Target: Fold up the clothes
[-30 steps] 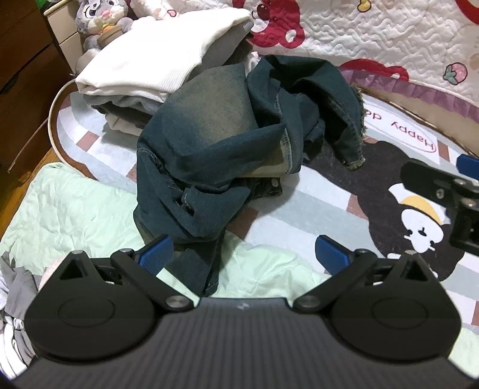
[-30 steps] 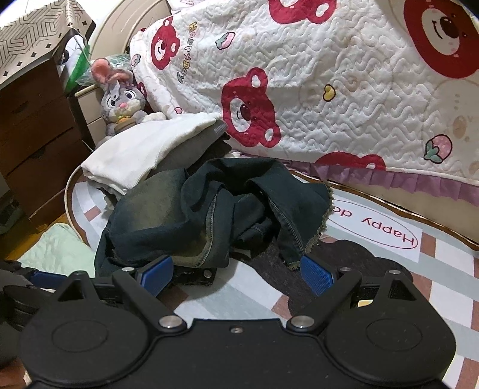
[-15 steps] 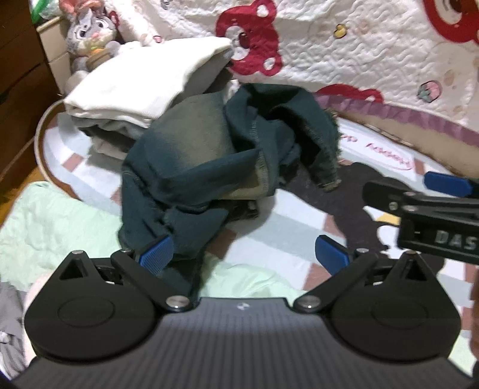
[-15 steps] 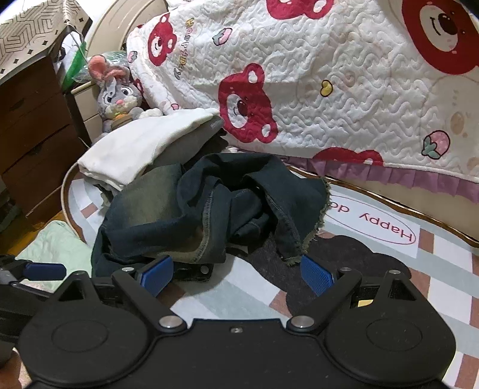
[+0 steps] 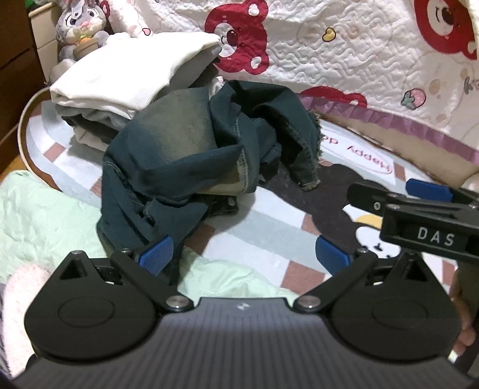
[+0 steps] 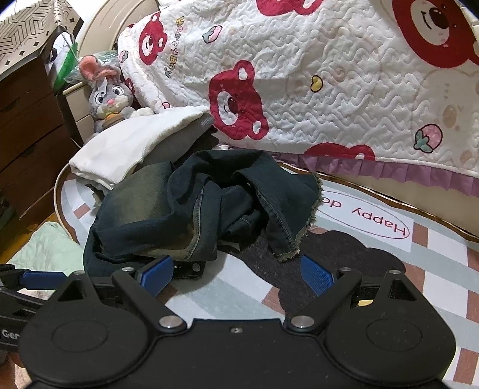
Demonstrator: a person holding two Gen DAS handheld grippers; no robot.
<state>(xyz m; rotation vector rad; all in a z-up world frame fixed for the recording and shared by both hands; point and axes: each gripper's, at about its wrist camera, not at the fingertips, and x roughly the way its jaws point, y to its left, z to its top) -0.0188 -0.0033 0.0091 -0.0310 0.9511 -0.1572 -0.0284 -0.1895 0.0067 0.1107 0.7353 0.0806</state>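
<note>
In the left wrist view, a pale green cloth (image 5: 45, 215) lies at nine o'clock on the floor, running under the left tool (image 5: 244, 254). That tool's blue pads (image 5: 156, 254) stand wide apart with nothing between them; the left pad sits just in front of the lower edge of the crumpled dark jeans (image 5: 185, 161), though whether it touches the denim cannot be told. The jeans lie heaped in the middle of a patterned rug (image 5: 257, 221), with a frayed hem hanging toward one o'clock. At eleven o'clock a stack of folded clothes (image 5: 128, 71), white on top, rests against the jeans, and a plush rabbit (image 5: 80, 27) sits behind it. A bear-print quilt (image 5: 344, 51) drapes across twelve to two o'clock. At three o'clock the right tool (image 5: 419, 191) shows from the side.

In the right wrist view, the right tool (image 6: 236, 273) is likewise spread wide and empty, its left pad (image 6: 157, 270) close before the jeans (image 6: 191, 209), its right pad over the rug's dark patch (image 6: 329, 257). The left tool's finger (image 6: 42, 276) shows at nine o'clock.
</note>
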